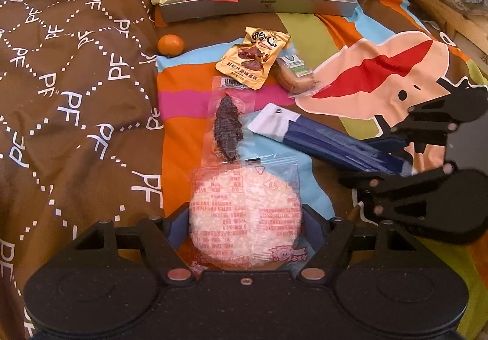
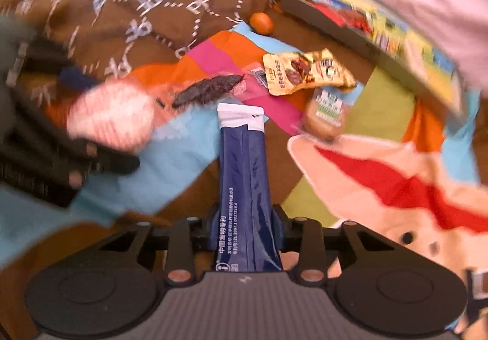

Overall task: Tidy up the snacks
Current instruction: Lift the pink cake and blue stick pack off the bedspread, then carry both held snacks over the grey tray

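The left tongs (image 1: 245,218) stand fairly wide, clasping a round rice cake (image 1: 244,215) in its clear wrapper between both fingers, low over the bed cover (image 1: 189,108). The right tongs (image 2: 246,227) are nearly closed, pinching a long blue sachet (image 2: 244,163) at its near end. The snack box (image 1: 259,9) lies well beyond.

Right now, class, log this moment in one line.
left gripper: shut on rice cake | right gripper: shut on blue sachet | box: awaiting both
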